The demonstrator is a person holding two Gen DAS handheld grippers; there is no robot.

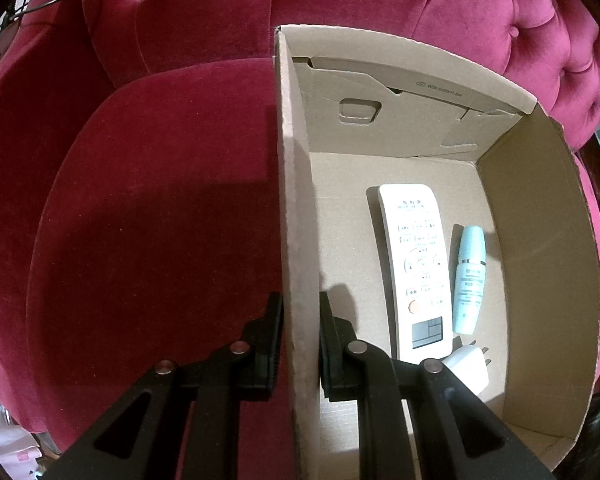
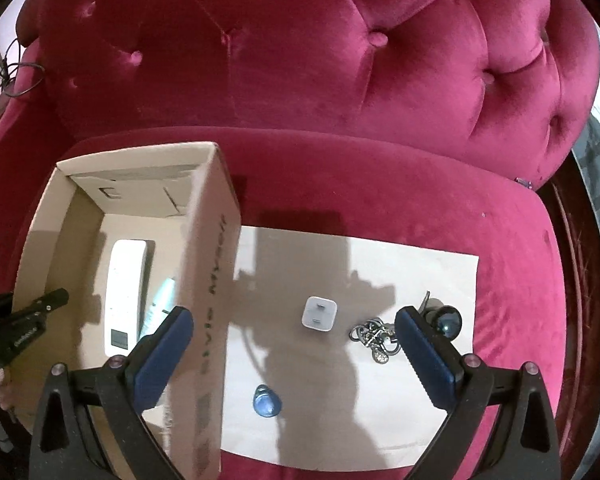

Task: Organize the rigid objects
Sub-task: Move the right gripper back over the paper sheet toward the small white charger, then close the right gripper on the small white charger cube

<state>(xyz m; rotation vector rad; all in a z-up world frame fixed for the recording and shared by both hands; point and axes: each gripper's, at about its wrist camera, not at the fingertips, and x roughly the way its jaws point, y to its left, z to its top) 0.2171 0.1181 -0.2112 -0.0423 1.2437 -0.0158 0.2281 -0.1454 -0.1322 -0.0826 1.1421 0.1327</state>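
Firmly, left tool clamps box wall, right tool gapes

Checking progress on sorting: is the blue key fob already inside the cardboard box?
No, the blue key fob lies on the pale sheet outside the cardboard box, beside its outer wall.

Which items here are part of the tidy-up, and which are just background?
Job: cardboard box, held at its wall by the left gripper; inside it remote, blue bottle, white plug. Still on the sheet: charger, blue fob, keys, under the open right gripper.

Background: red sofa, cable.
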